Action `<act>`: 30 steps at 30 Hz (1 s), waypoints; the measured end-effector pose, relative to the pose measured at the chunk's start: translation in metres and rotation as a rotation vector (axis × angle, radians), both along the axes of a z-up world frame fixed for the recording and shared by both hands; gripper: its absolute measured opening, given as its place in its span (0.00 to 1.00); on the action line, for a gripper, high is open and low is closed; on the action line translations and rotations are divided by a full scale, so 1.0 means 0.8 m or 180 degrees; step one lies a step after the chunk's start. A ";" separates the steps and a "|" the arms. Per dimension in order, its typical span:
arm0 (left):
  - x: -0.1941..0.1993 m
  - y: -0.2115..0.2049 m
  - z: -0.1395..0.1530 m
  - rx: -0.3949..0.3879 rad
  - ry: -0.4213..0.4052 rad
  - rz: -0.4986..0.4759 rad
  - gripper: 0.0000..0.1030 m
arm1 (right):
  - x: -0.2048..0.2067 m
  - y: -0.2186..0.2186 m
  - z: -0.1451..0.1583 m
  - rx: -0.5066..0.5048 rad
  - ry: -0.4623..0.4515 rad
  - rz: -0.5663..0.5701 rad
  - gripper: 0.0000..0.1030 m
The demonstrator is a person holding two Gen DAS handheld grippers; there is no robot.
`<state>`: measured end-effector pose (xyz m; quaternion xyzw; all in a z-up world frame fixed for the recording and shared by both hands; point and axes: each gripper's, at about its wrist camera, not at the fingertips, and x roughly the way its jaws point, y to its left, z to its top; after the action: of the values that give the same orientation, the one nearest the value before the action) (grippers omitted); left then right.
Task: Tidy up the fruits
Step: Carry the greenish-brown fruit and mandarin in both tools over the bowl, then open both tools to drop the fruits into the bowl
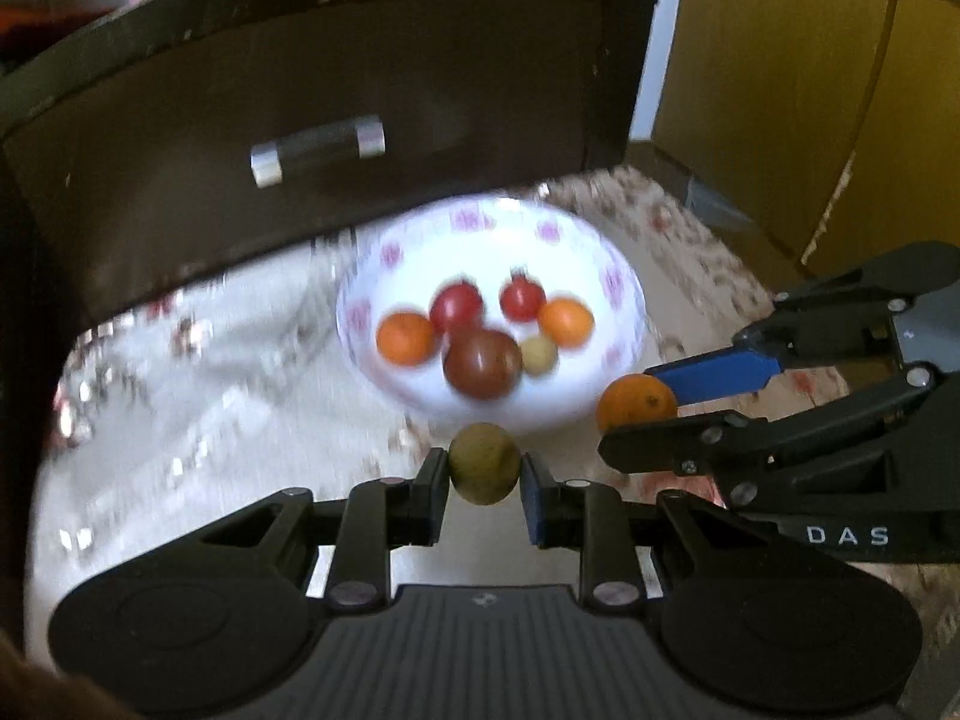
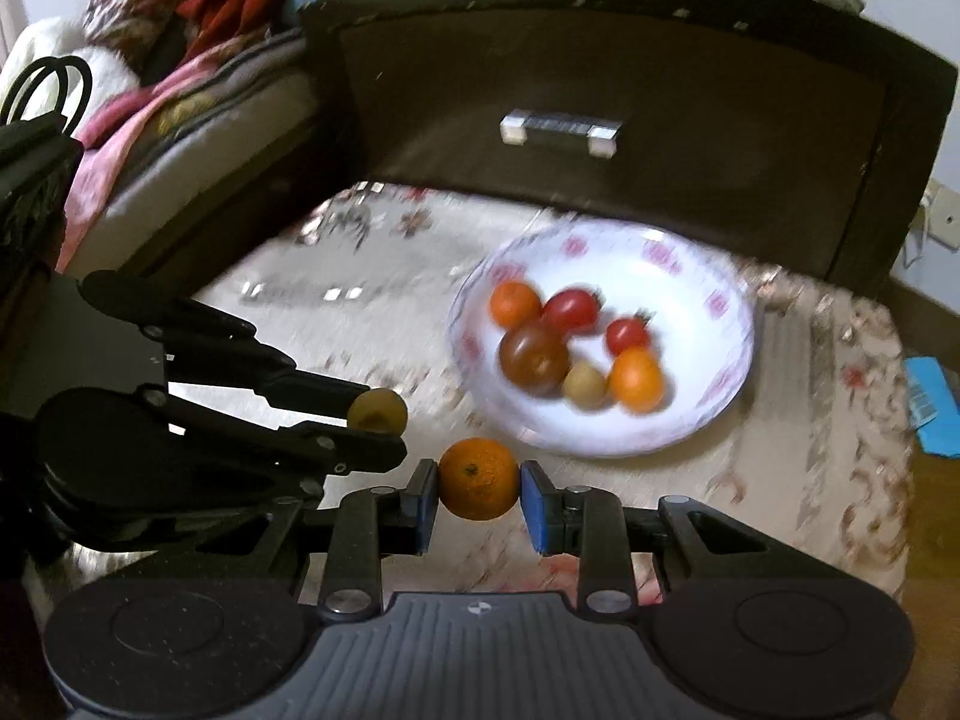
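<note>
In the left wrist view, the left gripper [image 1: 485, 474] is pinching a small green fruit [image 1: 485, 463] across its middle, just short of the bowl [image 1: 624, 294]; it looks light and firm. In the right wrist view, the right gripper [image 2: 479, 498] is clamping an orange [image 2: 479, 478], round and likely slippery, near the bowl [image 2: 729, 354] above the tabletop [image 2: 372, 324].

Bowl [image 1: 624, 276] on the table [image 1: 198, 396], in front of a drawer front [image 1: 300, 78], six fruits [image 1: 483, 360] clustered inside it, left tool [image 1: 485, 468] and right tool [image 2: 480, 480] side by side before the bowl, each with a fruit between its fingers.
</note>
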<state>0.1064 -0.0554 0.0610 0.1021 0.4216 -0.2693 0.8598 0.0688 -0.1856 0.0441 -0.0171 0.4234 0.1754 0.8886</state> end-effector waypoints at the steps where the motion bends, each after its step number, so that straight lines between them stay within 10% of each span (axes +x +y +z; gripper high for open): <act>1: 0.007 -0.003 0.002 -0.0014 -0.0016 0.0008 0.33 | 0.006 -0.003 0.004 0.0003 -0.0035 -0.0025 0.23; 30: 0.112 -0.047 -0.030 0.0019 -0.0071 0.0131 0.34 | 0.108 -0.055 -0.028 -0.0018 -0.0162 -0.0413 0.28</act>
<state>0.1957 -0.0932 0.0372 0.0991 0.4148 -0.2490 0.8696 0.1552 -0.2297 0.0213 0.0034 0.4014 0.1157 0.9086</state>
